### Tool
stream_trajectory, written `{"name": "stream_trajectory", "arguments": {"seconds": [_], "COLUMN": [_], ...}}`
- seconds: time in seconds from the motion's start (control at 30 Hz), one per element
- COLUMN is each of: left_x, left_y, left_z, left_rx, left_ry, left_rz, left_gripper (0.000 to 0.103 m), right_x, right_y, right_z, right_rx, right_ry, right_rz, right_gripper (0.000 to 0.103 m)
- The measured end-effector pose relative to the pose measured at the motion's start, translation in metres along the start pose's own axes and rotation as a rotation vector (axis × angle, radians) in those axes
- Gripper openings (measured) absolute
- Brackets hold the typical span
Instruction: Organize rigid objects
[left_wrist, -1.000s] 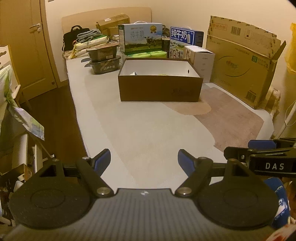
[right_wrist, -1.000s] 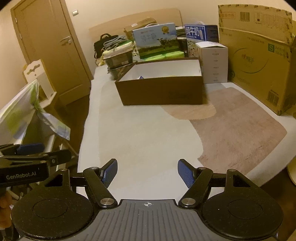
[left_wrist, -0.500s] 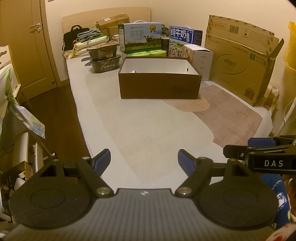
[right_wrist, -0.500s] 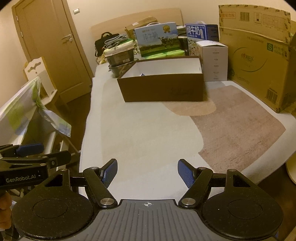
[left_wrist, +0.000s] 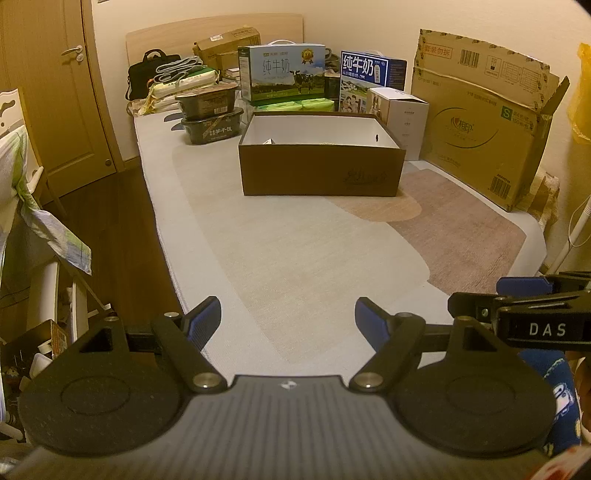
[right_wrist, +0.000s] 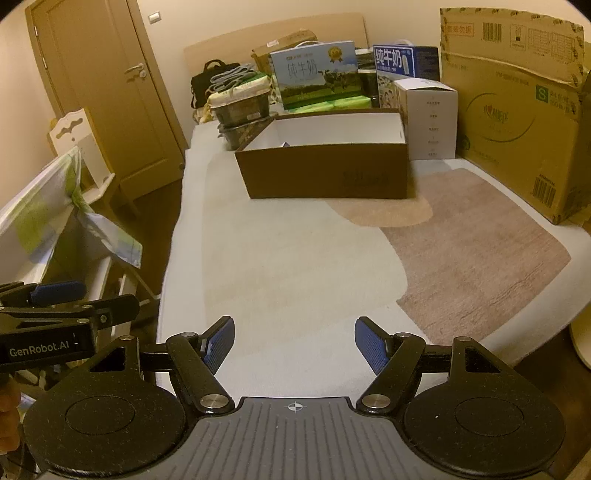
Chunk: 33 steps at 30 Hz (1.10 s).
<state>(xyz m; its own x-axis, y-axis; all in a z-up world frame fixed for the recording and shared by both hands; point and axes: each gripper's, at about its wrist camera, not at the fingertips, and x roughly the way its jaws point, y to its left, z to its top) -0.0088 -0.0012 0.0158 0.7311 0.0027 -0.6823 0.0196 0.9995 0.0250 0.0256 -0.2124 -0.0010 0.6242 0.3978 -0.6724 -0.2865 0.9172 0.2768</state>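
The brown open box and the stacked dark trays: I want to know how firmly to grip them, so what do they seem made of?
Brown open box: apparently matte cardboard, white-lined inside, with straight thin walls. Stacked dark trays: probably thin glossy plastic with printed labels; uncertain from here.

Each camera is sitting just behind its own claw, looking forward and downward along the two fingers; the left claw (left_wrist: 288, 319) is filling the bottom of the left wrist view, the right claw (right_wrist: 294, 339) the bottom of the right wrist view. Both views are facing the same way down the long bed (left_wrist: 295, 258), with the open brown box (left_wrist: 321, 168) well ahead of each claw and the cartons beyond it; both are sharing that stretch. The right claw is showing at the right edge of the left view, the left claw at the left edge of the right view, so the cameras are sitting side by side.
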Motion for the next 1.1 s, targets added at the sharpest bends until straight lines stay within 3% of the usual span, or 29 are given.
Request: {"name": "stream_trajectory", "arguments": {"seconds": [1.1], "left_x": [0.0046], "left_y": [-0.0031], "left_z": [0.0028], "left_rx": [0.009], "left_ry": [0.002], "left_rz": [-0.007], "left_gripper": [0.078], "right_x": [-0.0004], "right_y": [-0.0013], "right_z": [0.0010], "right_rx": [0.010], "right_ry": [0.003], "right_rz": [-0.005], "right_gripper": [0.072]}}
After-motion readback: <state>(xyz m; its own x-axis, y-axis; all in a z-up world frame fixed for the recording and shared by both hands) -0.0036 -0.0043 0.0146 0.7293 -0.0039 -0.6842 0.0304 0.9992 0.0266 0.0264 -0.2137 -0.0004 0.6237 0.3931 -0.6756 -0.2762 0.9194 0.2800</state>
